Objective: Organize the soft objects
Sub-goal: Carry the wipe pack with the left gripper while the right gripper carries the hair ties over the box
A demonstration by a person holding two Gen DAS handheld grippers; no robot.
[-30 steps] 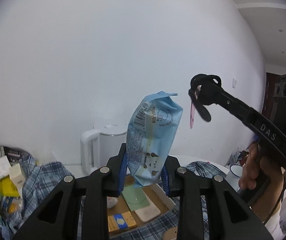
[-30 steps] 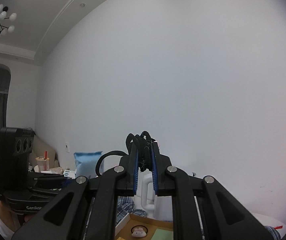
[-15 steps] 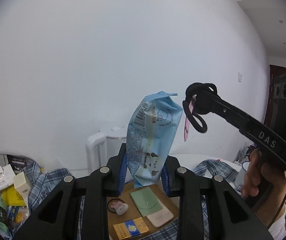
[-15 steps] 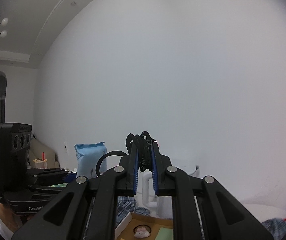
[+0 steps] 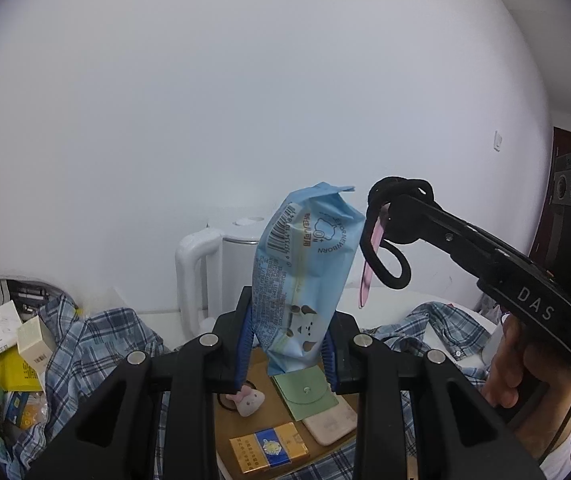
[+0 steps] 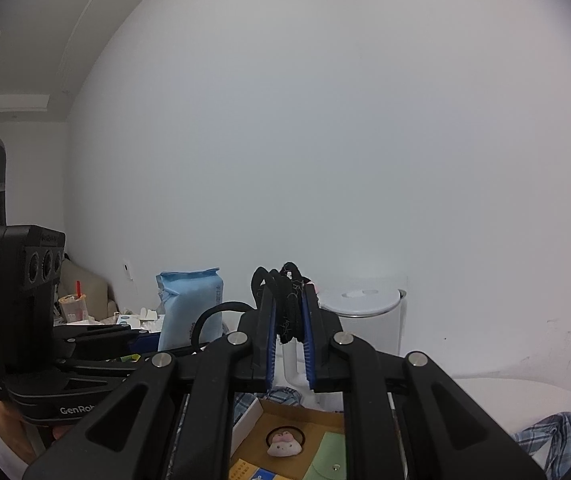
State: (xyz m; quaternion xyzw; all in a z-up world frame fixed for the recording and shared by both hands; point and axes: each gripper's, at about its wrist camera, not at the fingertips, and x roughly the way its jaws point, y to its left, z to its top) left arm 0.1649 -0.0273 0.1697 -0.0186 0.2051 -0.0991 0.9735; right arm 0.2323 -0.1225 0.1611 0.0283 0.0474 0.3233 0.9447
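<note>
The left gripper [image 5: 287, 350] had its fingers closed on the lower part of a light-blue pack of baby wipes [image 5: 305, 268], which stood upright and slightly tilted between the blue pads, its crimped top pointing up in front of the white wall. The right gripper [image 6: 288, 328] was clamped nearly shut on a bunch of black hair ties [image 6: 287, 304]; in the left wrist view the same ties looped around its tip, with one loop and a pink tag [image 5: 370, 264] hanging below. A person's hand [image 5: 525, 364] gripped that gripper's handle at the right edge.

Beneath both grippers lay an open cardboard box [image 5: 241, 424]. It held a hair tie with a small plush animal charm [image 5: 247, 398], a pale green snap pouch [image 5: 309, 394], a beige flat case [image 5: 331, 420] just beside the pouch, and a gold-and-blue packet [image 5: 269, 450] nearer the camera. A blue plaid shirt [image 5: 97, 344] was crumpled around the box on the surface. A white electric kettle [image 5: 213, 264] stood behind the wipes, and small boxes and packets [image 5: 9, 344] were heaped at the left.
</note>
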